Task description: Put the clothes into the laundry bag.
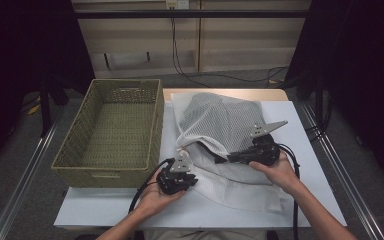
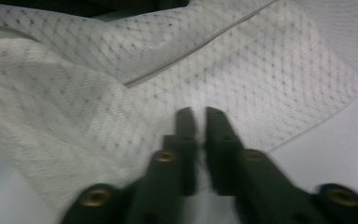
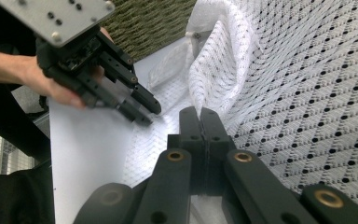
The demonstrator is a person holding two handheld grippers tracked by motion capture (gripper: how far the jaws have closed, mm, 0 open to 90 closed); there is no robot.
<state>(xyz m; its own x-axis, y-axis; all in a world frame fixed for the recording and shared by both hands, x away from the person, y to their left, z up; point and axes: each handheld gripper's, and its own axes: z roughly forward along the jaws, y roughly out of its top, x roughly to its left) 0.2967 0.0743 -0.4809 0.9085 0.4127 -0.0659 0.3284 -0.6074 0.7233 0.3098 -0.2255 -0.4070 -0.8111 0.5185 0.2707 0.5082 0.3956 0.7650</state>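
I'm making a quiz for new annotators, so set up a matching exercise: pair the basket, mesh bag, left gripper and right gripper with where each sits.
Things:
1. wicker basket
2. mesh laundry bag
3. left gripper
4. right gripper

Places or states:
a. jaws shut at the bag's dark opening
b. left part of the table
c. jaws shut at the bag's near flap
d. spread over the table's middle

Pairs: 1-b, 2-d, 3-c, 4-a

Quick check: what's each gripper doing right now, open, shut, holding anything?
Left gripper: shut on the bottom layer of the mesh bag.
Right gripper: shut on the mesh bag's upper layer.
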